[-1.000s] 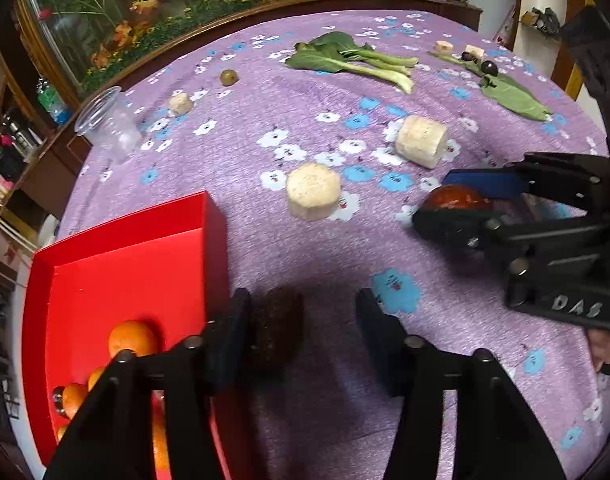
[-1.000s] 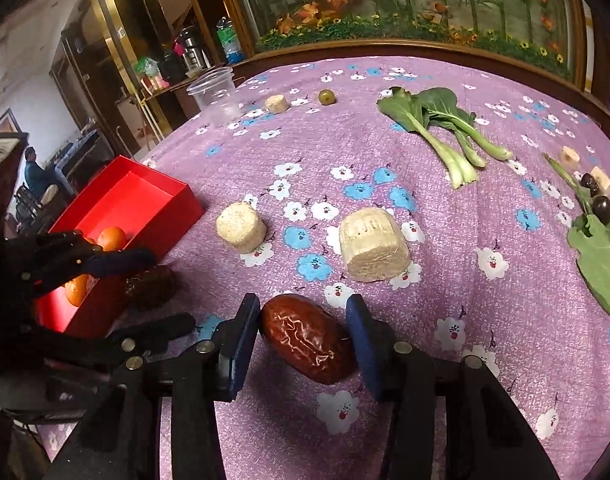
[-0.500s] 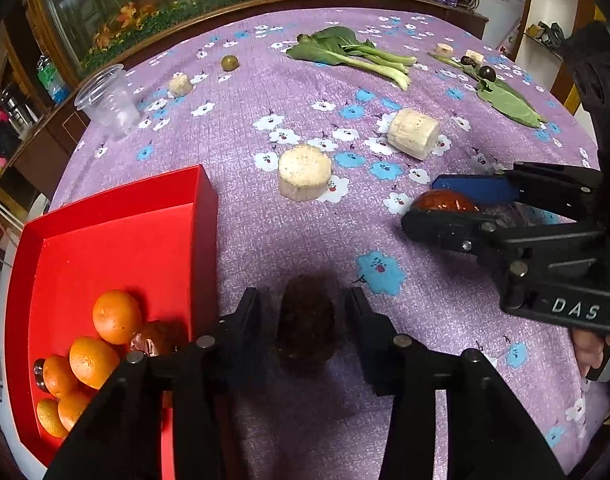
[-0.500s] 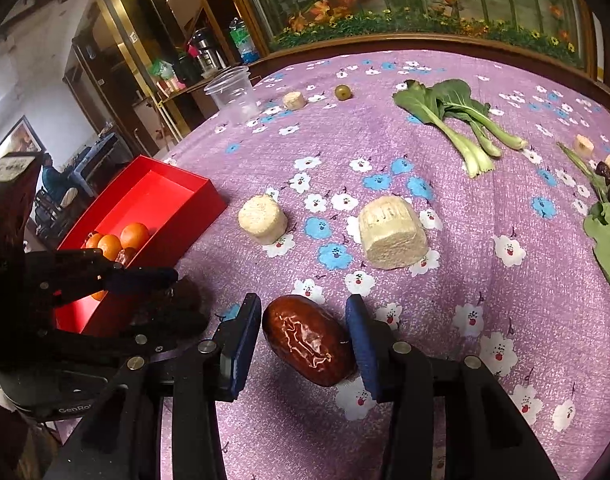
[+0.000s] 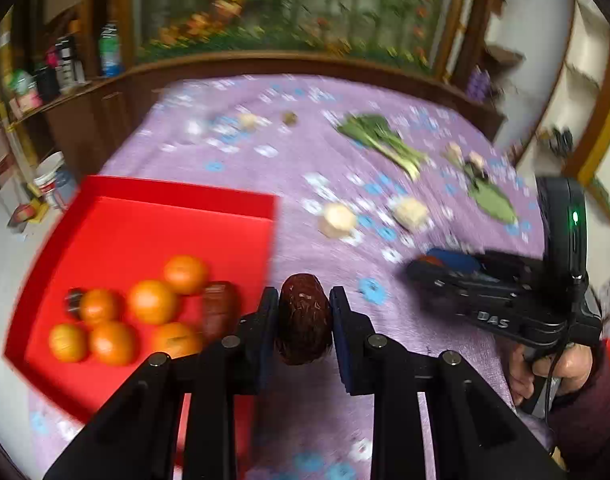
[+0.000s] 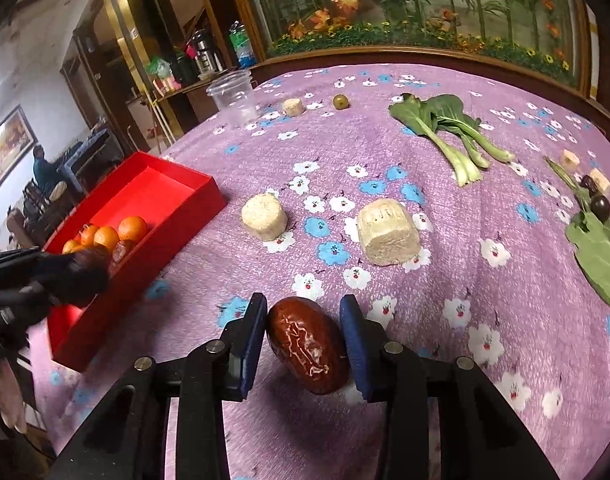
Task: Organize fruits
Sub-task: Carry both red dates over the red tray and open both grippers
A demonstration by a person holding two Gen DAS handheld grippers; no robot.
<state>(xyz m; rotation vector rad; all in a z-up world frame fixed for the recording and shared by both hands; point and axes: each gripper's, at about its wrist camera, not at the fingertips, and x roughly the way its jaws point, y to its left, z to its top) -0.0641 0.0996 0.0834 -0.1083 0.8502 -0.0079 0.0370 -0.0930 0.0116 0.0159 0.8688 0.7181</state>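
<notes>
My left gripper (image 5: 303,316) is shut on a dark brown fruit (image 5: 303,320) and holds it lifted just right of the red tray (image 5: 145,220). The tray holds several oranges (image 5: 151,302) and a red date (image 5: 219,308). My right gripper (image 6: 303,332) is shut on a glossy red date (image 6: 309,346) above the purple cloth. The right wrist view shows the left gripper (image 6: 45,276) with its dark fruit (image 6: 87,276) over the tray's near corner (image 6: 73,344). The left wrist view is blurred.
On the floral purple cloth lie two pale cylinder pieces (image 6: 264,216) (image 6: 387,228), bok choy (image 6: 445,128), a green leaf with dark fruits (image 6: 599,236), a small green fruit (image 6: 340,101), a small pale piece (image 6: 293,107) and a clear plastic cup (image 6: 233,96).
My left gripper closed on the dark fruit, lifted it off the cloth and swung toward the red tray. My right gripper still holds the date, roughly in place.
</notes>
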